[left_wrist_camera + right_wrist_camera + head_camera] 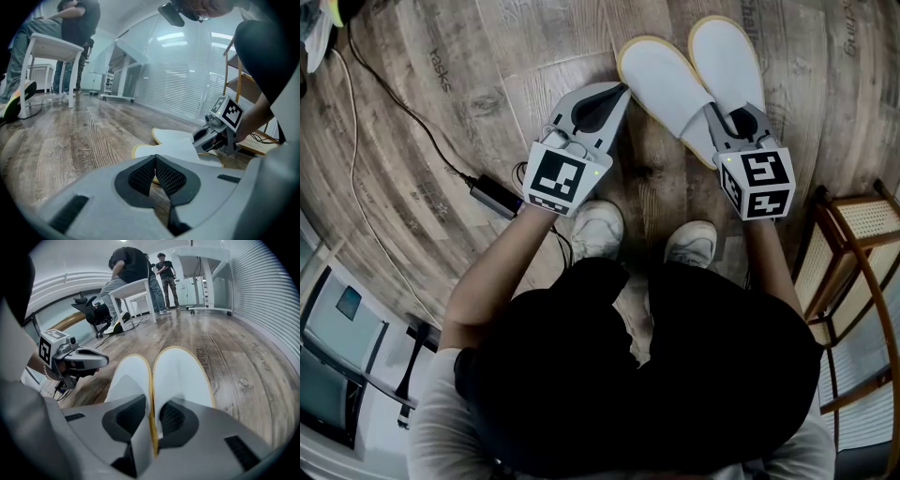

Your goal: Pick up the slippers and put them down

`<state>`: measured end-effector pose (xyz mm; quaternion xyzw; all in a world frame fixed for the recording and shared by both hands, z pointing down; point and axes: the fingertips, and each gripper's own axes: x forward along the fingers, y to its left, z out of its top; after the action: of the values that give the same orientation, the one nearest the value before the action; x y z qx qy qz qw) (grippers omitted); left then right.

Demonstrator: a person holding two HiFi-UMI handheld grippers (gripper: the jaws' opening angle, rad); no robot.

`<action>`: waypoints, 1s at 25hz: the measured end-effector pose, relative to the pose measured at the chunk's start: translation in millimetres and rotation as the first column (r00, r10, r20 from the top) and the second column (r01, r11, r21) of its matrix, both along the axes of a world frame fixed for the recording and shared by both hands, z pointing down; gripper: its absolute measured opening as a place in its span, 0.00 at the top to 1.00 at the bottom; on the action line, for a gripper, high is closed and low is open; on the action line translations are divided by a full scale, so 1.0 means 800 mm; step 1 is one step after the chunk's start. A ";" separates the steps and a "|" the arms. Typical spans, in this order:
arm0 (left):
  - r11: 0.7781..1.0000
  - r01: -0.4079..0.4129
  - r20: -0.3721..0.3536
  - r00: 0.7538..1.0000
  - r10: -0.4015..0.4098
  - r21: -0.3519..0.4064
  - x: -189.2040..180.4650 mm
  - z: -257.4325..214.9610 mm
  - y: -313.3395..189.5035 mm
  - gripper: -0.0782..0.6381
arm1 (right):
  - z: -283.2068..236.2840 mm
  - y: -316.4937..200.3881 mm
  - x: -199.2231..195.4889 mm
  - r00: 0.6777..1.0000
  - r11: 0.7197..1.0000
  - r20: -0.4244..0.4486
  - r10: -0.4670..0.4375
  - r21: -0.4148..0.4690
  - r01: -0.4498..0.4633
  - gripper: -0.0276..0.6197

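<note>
Two white slippers with yellow soles lie side by side on the wood floor, the left slipper [666, 84] [129, 378] touching the right slipper [727, 56] [180, 373]. My right gripper [719, 112] [151, 411] points down over their heel ends. Its jaws stand slightly apart astride the two inner yellow edges, and the pads [176, 417] do not press on them. My left gripper [622, 91] [154, 159] is shut with nothing in it, its tip just left of the left slipper [173, 140] and low over the floor.
A black cable with an adapter [492, 195] runs over the floor at the left. A wooden cane-panel rack [853, 244] stands at the right. My own white shoes [600, 230] are just behind the grippers. People and a white table [136, 287] are far off.
</note>
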<state>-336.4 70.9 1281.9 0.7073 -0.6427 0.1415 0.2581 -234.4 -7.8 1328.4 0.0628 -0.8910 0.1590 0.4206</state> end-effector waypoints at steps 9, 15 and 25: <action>1.000 -0.010 -0.020 1.000 0.010 -0.012 0.017 -0.002 0.013 0.88 | -0.006 0.010 0.034 0.997 0.997 -0.049 0.059 -0.038 -0.061 0.79; 1.000 -0.012 -0.029 1.000 0.011 -0.025 0.022 -0.002 0.018 0.88 | -0.007 0.012 0.043 0.991 0.985 -0.077 0.113 -0.120 -0.122 0.69; 0.999 -0.022 -0.054 0.998 0.020 -0.038 0.031 -0.008 0.020 0.88 | -0.005 0.010 0.073 0.968 0.957 -0.157 0.196 -0.185 -0.223 0.64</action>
<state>-311.7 86.5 1275.1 0.7124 -0.6253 0.1375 0.2874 -175.7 0.5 1324.3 0.1248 -0.8276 0.2875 0.4656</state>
